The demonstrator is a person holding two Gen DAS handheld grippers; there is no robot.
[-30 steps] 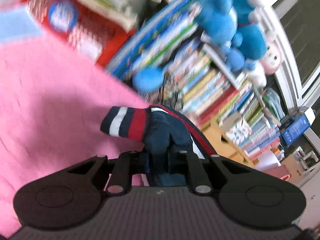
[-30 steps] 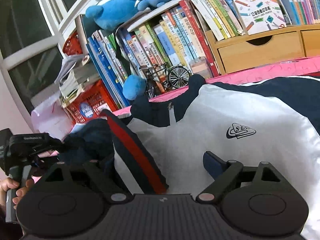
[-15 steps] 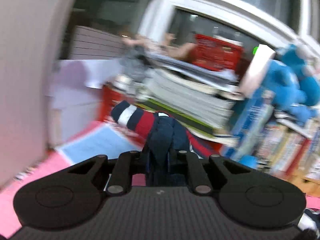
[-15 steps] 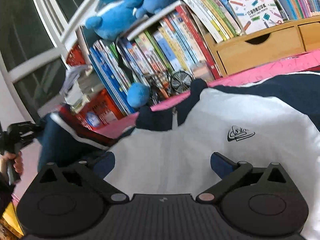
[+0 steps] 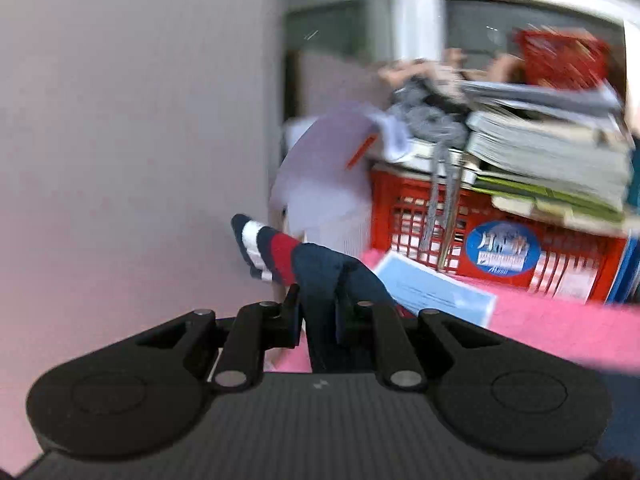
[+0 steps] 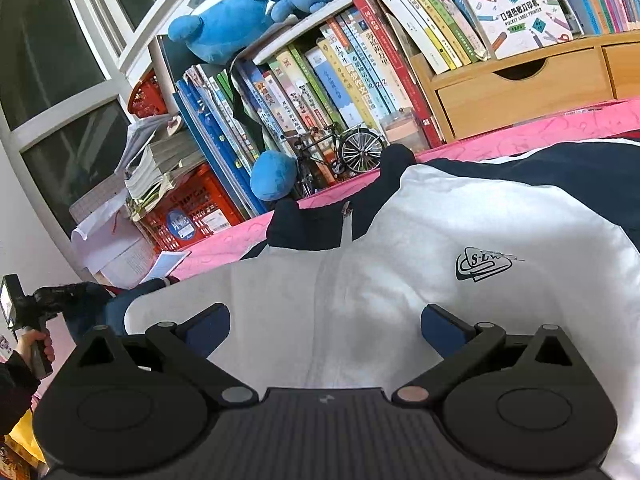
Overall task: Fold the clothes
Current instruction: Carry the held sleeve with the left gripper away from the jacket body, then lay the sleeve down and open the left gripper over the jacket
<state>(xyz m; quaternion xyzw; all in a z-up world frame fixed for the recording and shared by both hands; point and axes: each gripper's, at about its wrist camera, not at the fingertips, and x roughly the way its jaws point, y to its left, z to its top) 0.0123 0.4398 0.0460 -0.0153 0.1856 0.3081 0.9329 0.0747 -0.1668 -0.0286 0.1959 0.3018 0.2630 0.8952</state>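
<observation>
Navy sleeve [image 5: 320, 280] fabric is clenched between the left gripper's [image 5: 318, 312] narrowed jaws, its striped cuff [image 5: 266, 248] sticking out ahead, off the pink tablecloth's [image 5: 560, 328] edge. The right gripper [image 6: 324, 330] has just been opening; its jaws gape, released, over the white jacket [image 6: 360, 280] lying flat on that cloth.

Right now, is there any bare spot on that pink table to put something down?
Only a narrow pink strip between the jacket and the books, partly taken by a toy bicycle. The jacket covers most of the table; the red crate corner is cluttered.
</observation>
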